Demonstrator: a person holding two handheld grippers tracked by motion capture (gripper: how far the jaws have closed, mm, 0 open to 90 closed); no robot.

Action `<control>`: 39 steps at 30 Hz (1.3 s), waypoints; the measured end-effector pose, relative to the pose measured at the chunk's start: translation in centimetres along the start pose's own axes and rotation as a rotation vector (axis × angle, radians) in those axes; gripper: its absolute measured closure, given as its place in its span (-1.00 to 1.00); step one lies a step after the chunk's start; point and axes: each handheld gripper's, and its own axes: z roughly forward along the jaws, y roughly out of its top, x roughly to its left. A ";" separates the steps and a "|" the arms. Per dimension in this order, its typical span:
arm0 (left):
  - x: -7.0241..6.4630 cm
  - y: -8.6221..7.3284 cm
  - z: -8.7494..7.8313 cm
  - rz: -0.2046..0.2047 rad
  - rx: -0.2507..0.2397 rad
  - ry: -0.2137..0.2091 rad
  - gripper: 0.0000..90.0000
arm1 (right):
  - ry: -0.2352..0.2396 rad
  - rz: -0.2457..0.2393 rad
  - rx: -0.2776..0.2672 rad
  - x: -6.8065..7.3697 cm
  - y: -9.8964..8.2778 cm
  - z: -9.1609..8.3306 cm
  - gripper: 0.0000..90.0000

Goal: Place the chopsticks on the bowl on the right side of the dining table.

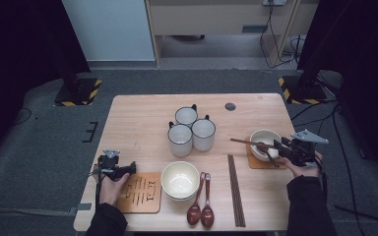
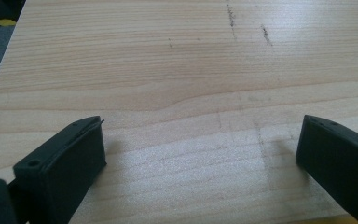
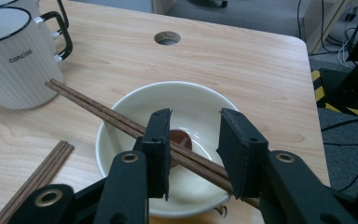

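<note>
Right tongs (image 3: 193, 154) pinch my pair of chopsticks (image 3: 121, 122) slantwise over the bowl (image 3: 121, 126) just below them, lifted clear of its rim (spoon inside); left tongs (image 2: 200, 154) rest spread on bare bench (image 2: 168, 70), out of the way.

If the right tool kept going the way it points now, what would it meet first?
Probably the white bowl just ahead: the right tool points over it, with the chopsticks between its jaws. Beyond stand the mugs; depth is unclear.

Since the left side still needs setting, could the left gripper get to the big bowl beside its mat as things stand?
Probably yes: the left gripper is open, and only the flat mat lies between it and the big bowl.
</note>
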 end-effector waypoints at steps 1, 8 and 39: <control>0.0 0.0 0.0 0.000 0.000 0.000 -0.99 | -0.002 0.000 0.002 -0.1 -0.2 -0.1 0.44; 0.0 0.0 0.0 0.000 0.000 0.000 -0.99 | -0.028 0.004 -0.005 -0.6 -0.8 -1.0 0.47; 0.0 0.0 0.0 0.000 0.000 0.000 -0.99 | -0.105 0.032 0.080 -2.1 -3.7 -1.0 0.53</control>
